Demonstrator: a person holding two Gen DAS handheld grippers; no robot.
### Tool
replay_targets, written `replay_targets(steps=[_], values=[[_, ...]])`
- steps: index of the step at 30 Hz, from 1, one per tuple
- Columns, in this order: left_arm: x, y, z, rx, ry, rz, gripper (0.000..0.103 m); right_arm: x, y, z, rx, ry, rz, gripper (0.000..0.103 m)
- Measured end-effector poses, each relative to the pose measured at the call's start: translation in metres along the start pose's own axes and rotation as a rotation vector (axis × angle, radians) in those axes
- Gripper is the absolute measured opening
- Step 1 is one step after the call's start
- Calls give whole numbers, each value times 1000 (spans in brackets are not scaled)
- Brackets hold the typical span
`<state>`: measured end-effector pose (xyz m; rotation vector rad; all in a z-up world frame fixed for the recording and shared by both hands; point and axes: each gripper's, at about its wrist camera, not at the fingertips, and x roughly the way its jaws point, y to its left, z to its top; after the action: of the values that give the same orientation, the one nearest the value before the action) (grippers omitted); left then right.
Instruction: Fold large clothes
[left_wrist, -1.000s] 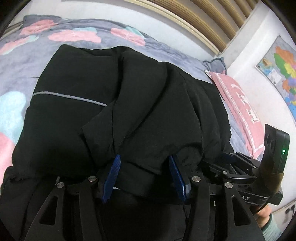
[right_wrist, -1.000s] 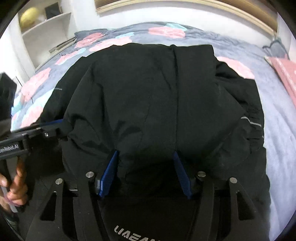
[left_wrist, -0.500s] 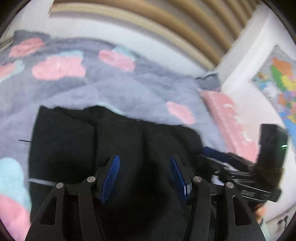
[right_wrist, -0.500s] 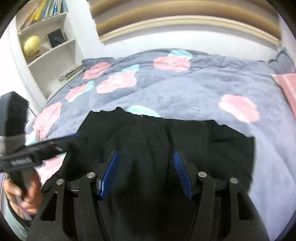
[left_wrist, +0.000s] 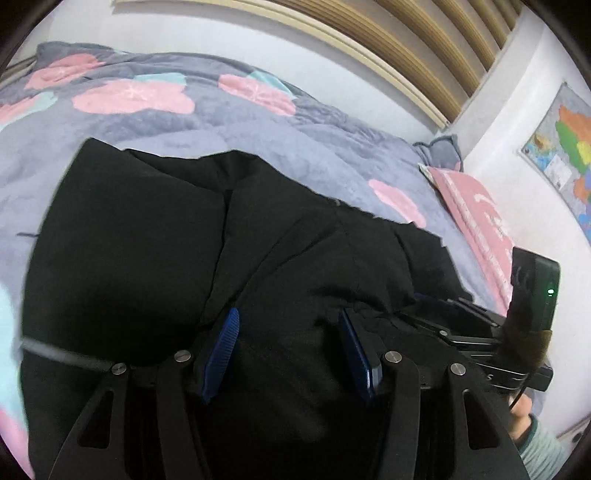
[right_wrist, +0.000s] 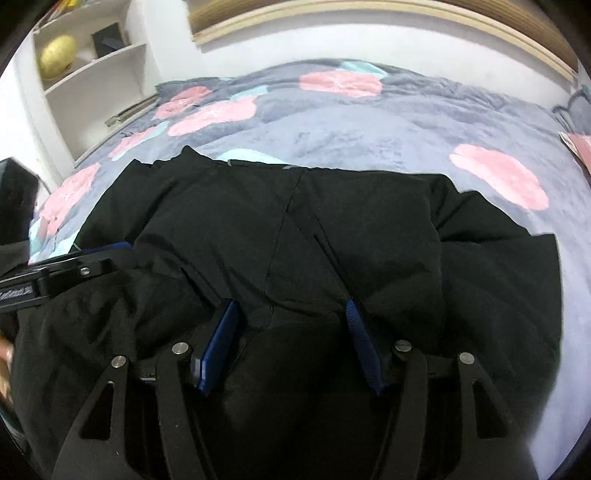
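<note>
A large black garment (left_wrist: 147, 258) lies on the bed, folded over on itself, with a thin grey stripe at its left. It fills the right wrist view too (right_wrist: 332, 229). My left gripper (left_wrist: 288, 321) has its blue pads wide apart with black cloth bunched between and under them. My right gripper (right_wrist: 291, 314) stands the same way, pads apart over a fold of the cloth. Neither pair of pads presses on the fabric. The right gripper shows at the right edge of the left wrist view (left_wrist: 480, 325); the left gripper shows at the left of the right wrist view (right_wrist: 74, 266).
The bed has a grey quilt (right_wrist: 369, 122) with pink and teal blotches. A pink pillow (left_wrist: 476, 221) lies at the right. White shelves (right_wrist: 92, 74) with a yellow ball stand left; a map (left_wrist: 561, 147) hangs on the right wall.
Both grippers swung up and forward with the garment's near edge, then came down; the cloth now lies folded over, covering less of the quilt than a second ago.
</note>
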<state>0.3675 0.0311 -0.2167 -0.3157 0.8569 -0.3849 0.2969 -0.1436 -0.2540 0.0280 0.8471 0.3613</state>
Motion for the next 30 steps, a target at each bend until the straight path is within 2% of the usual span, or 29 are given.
replay_targets(steps=[2,4,5,7,8,9,12,14,17,20,25,30], values=[[-23,-5,0,7,-27,-48,58,-18,6,2,14,-4,22,65],[-56,-9,-8,25,-63,-125,58,-49,18,0,-7,-54,82,66],[-67,-12,-12,34,-65,-157,61,-67,28,-4,-28,-81,114,70],[-78,-16,-21,48,-55,-167,67,-79,44,-11,-72,-88,123,79],[-77,-17,-27,50,-39,-167,69,-79,52,-17,-95,-77,116,80],[-69,-17,-32,53,-8,-144,69,-72,58,-23,-118,-51,103,80],[-28,-14,-51,78,126,4,68,-34,59,-46,-125,38,28,80],[-24,-22,-59,144,119,55,69,-27,56,-60,-123,-13,21,80],[-29,-29,-58,148,117,95,69,-32,59,-68,-116,-34,-7,80],[-51,-32,-65,158,94,94,69,-48,62,-75,-79,-19,-12,80],[-118,-31,-92,161,57,51,69,-95,55,-101,-24,15,31,80],[-188,-15,-123,164,3,90,69,-155,56,-132,-2,-12,-10,80]])
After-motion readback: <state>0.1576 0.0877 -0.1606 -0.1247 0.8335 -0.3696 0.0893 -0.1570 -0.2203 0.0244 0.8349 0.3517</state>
